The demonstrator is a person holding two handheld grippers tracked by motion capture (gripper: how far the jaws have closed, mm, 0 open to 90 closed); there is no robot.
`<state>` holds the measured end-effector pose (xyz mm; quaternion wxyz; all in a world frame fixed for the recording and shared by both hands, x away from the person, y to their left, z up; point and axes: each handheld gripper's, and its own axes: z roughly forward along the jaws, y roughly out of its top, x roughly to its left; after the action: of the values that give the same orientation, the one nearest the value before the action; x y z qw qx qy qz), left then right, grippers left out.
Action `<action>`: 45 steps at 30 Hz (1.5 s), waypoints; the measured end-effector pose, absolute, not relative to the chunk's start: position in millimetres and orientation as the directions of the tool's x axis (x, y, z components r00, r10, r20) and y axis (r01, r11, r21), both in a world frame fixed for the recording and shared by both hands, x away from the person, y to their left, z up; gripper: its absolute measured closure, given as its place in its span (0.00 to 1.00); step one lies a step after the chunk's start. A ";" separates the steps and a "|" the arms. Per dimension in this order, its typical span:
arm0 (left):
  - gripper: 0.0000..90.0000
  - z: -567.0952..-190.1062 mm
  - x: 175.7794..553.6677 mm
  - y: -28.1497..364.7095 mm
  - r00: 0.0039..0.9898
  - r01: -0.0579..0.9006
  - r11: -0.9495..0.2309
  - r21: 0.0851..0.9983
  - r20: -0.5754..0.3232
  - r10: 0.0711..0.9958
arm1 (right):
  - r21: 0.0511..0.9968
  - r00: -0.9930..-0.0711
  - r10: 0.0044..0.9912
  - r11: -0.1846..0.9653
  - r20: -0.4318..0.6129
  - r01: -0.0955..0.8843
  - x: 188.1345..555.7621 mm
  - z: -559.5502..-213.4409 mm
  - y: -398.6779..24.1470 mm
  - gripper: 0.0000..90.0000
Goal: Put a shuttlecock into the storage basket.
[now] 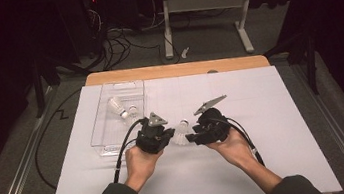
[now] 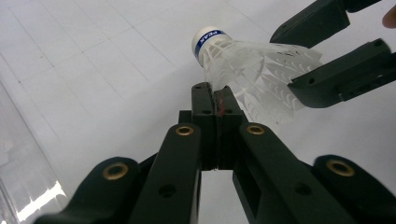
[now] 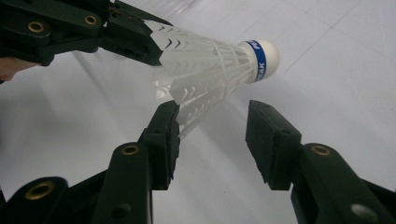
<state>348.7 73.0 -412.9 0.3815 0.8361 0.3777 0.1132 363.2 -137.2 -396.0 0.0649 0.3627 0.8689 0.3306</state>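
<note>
High view: person holds both grippers mid-counter [image 1: 260, 95], tips facing each other w/ a shuttle [image 1: 181, 132] between them. Left gripper [image 1: 169, 136] and right gripper [image 1: 191, 138] sit close either side of it. A clear tray [image 1: 114, 135] lies at far left w/ two more shuttles [image 1: 122, 107] in it, so this looks like a hand-over before binning.

Left gripper view: jaws clenched tight on the skirt edge near the cork; shuttle [image 2: 247, 70] sticks up and right, cork w/ blue band toward the far left. Right gripper's jaws stand at the skirt's wide end, top right.

Right gripper view: jaws released, parted, nothing pinched; the skirt [image 3: 201, 74] hangs just over the left jaw, maybe brushing it, can't tell. Left gripper [image 3: 140, 39] holds the skirt rim at top left, so it alone carries the shuttle.
</note>
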 end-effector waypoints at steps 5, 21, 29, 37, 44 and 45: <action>1.00 -412.0 349.8 76.5 0.685 0.551 -0.417 0.723 -0.107 0.721 | 0.637 -0.728 0.674 0.507 0.128 0.581 363.0 -393.9 -142.5 0.57; 1.00 -407.9 350.0 85.0 0.687 0.564 -0.408 0.718 -0.134 0.714 | 0.683 -0.740 0.664 0.491 0.109 0.541 353.8 -392.8 -160.5 0.54; 1.00 -405.2 347.8 87.3 0.696 0.561 -0.408 0.720 -0.145 0.703 | 0.705 -0.741 0.666 0.485 0.085 0.517 350.2 -395.5 -172.6 0.50; 1.00 -401.5 345.2 92.0 0.701 0.559 -0.401 0.726 -0.154 0.696 | 0.732 -0.726 0.681 0.447 0.094 0.514 343.3 -395.5 -189.3 0.44; 1.00 -400.4 344.6 93.7 0.705 0.558 -0.402 0.726 -0.160 0.691 | 0.731 -0.701 0.705 0.422 0.107 0.536 340.3 -397.1 -202.1 0.45; 1.00 -400.1 344.6 94.1 0.706 0.558 -0.403 0.726 -0.160 0.690 | 0.732 -0.699 0.707 0.421 0.105 0.536 339.7 -397.5 -203.4 0.44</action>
<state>344.6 94.1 -400.1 0.3981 0.8333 0.3745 0.0830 339.7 -203.4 -397.5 0.1103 0.3719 0.8357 0.3888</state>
